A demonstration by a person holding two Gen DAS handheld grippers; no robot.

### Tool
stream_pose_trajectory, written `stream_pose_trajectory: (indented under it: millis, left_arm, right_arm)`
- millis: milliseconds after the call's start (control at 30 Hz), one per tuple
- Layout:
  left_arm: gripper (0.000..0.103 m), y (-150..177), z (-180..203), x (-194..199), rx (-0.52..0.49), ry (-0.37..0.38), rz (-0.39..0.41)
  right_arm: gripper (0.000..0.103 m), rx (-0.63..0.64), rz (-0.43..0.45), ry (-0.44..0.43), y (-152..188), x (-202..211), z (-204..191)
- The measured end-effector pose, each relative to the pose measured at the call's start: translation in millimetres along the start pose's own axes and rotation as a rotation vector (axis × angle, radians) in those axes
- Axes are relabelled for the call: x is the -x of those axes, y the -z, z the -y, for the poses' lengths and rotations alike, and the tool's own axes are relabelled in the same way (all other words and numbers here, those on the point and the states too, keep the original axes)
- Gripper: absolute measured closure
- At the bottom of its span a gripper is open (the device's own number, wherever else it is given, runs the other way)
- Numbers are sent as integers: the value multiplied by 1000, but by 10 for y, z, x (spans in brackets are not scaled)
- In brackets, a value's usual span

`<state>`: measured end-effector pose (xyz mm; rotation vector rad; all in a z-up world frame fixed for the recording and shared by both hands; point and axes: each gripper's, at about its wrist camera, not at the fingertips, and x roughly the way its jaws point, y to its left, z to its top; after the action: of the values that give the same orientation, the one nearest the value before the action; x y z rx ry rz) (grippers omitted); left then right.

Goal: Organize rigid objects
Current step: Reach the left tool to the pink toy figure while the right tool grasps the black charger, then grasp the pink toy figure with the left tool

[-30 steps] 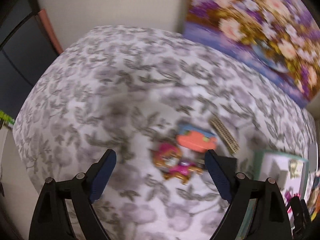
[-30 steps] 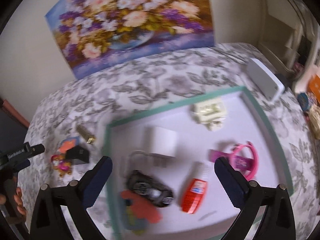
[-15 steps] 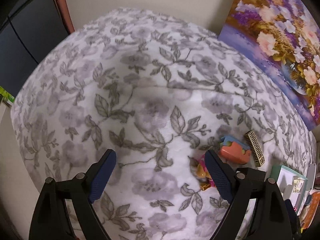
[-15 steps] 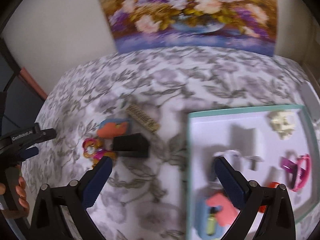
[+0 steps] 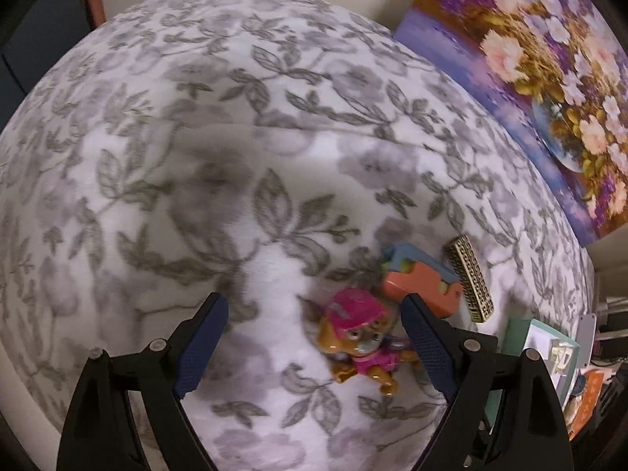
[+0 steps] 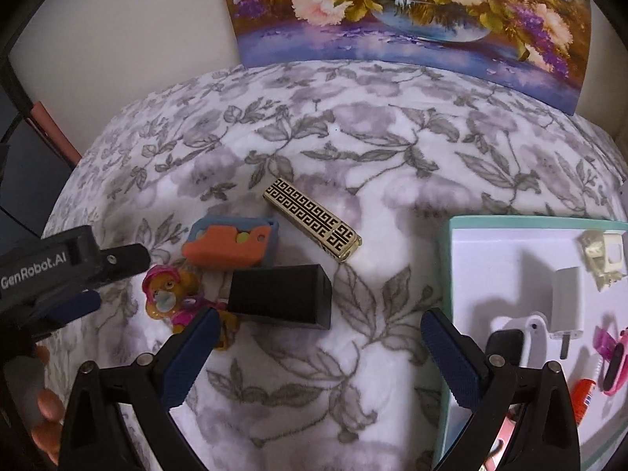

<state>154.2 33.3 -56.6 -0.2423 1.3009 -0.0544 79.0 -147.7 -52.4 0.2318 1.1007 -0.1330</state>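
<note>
Over floral grey-and-white blanket [image 5: 274, 137], both grippers spread wide, grasping nothing.
Left wrist view: left gripper [image 5: 314, 337] released above pink-capped brown puppy figurine [image 5: 359, 343], lying close to right finger; orange-and-blue plastic toy [image 5: 422, 278] and gold patterned bar [image 5: 471, 278] just beyond. Right wrist view: right gripper [image 6: 320, 357] released near black box [image 6: 280, 296]; teal-rimmed white tray [image 6: 449, 271] at blanket's right edge.

On the floral blanket [image 6: 314, 125] we counted four loose items: one toy pup figure [image 6: 172, 294], one orange-and-blue toy [image 6: 231, 245], one gold patterned bar [image 6: 312, 218], one black box [image 6: 280, 300]. We logged one teal-rimmed tray [image 6: 445, 274] holding one white charger [image 6: 565, 306], one cream piece [image 6: 600, 255], one pink band [image 6: 616, 357]; its remaining contents we could not count. One flower painting [image 6: 412, 11].
</note>
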Motion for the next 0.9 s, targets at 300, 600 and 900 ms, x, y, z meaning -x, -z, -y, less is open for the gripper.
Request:
stream_pose_trajectory:
  millis: [300,600,900]
  left_arm:
    - [20,30,79,-202,-1,31,-49]
    - [57,54,132,-272,-21,46,-78]
    - [58,74,75,-214,-1,64,-75]
  right_arm:
    - [4,19,-2,-14,-42,-115,-101]
    - [23,20,-14,-46,-27,-187,-121]
    - [43,61,-6,-57,-9,-152,-205]
